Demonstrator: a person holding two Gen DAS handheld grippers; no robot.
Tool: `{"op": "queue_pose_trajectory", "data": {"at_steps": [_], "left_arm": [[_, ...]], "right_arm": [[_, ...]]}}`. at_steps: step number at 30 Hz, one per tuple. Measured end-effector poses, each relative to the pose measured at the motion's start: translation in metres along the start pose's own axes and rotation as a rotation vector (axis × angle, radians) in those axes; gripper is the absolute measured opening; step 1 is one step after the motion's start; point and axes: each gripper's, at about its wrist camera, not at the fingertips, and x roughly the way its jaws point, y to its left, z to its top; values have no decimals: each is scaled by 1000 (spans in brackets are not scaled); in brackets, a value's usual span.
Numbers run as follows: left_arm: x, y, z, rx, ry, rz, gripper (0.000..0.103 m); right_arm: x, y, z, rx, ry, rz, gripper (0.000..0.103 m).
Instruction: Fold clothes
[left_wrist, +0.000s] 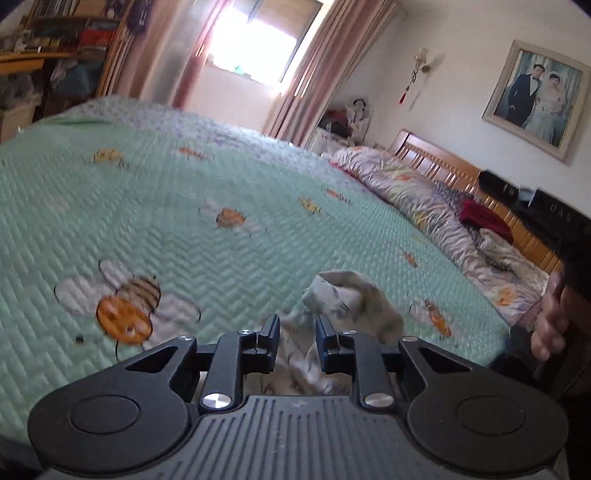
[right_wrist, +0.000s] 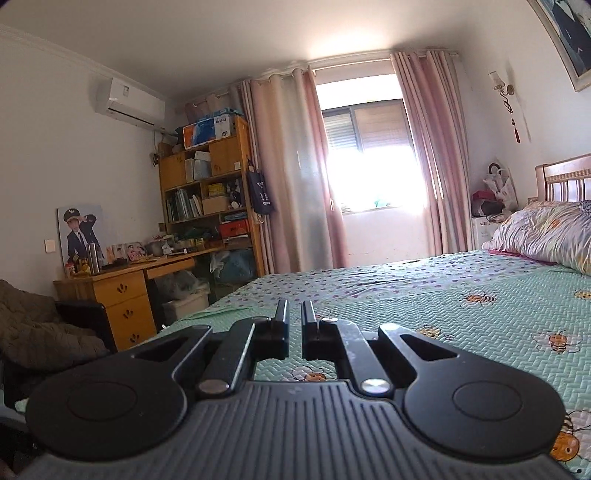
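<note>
A pale, patterned garment (left_wrist: 347, 302) is bunched up just above the green bee-print bedspread (left_wrist: 221, 177). Part of it runs down between the fingers of my left gripper (left_wrist: 297, 328), which is shut on the cloth, and more hangs below the jaws out of sight. My right gripper (right_wrist: 294, 314) hovers over the near side of the same bedspread (right_wrist: 443, 295) and points toward the window. Its jaws are nearly together with only a thin slit and hold nothing. The garment does not show in the right wrist view.
A crumpled quilt (left_wrist: 417, 192) and a red garment (left_wrist: 484, 218) lie along the wooden headboard (left_wrist: 443, 162). A person's hand (left_wrist: 550, 325) is at the bed's right edge. A desk (right_wrist: 122, 284) and a chair with dark cloth (right_wrist: 40, 328) stand left of the bed.
</note>
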Motion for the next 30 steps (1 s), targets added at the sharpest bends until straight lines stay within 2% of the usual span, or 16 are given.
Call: {"op": "queue_pose_trajectory", "data": {"at_steps": [2, 3, 6, 7, 8, 11, 13, 16, 19, 21, 22, 23, 24, 25, 27, 30], "left_arm": [[10, 17, -13, -38, 55, 46, 23], [13, 26, -17, -59, 72, 59, 23], [14, 41, -22, -71, 81, 62, 25], [14, 38, -18, -49, 75, 55, 29], [14, 30, -12, -15, 67, 42, 32], [21, 8, 7, 89, 49, 31, 52], [35, -4, 18, 150, 72, 36, 66], [76, -11, 23, 217, 172, 30, 68], [123, -5, 13, 199, 302, 72, 66], [134, -5, 5, 200, 301, 96, 68], [137, -6, 2, 204, 289, 107, 64], [137, -7, 0, 205, 271, 108, 56], [133, -8, 1, 195, 252, 88, 24], [128, -9, 2, 173, 241, 54, 10], [120, -10, 3, 164, 211, 23, 10], [126, -9, 0, 146, 235, 44, 10]], "right_arm": [[4, -4, -9, 3, 61, 12, 10], [5, -4, -19, 10, 95, 8, 14], [10, -9, -53, 19, 209, -31, 50], [14, -14, -64, 37, 252, -49, 55], [18, -19, -76, 54, 294, -67, 55], [27, -31, -102, 126, 376, -97, 55], [33, -34, -114, 167, 414, -98, 56], [44, -33, -130, 206, 464, -93, 60], [53, -29, -148, 220, 510, -110, 61], [53, -31, -159, 225, 518, -116, 57], [51, -34, -162, 229, 515, -116, 43], [49, -38, -162, 234, 507, -118, 34], [46, -40, -162, 238, 496, -122, 12], [42, -43, -160, 241, 481, -126, 10], [34, -51, -153, 245, 444, -134, 8], [31, -56, -147, 251, 426, -146, 7]]}}
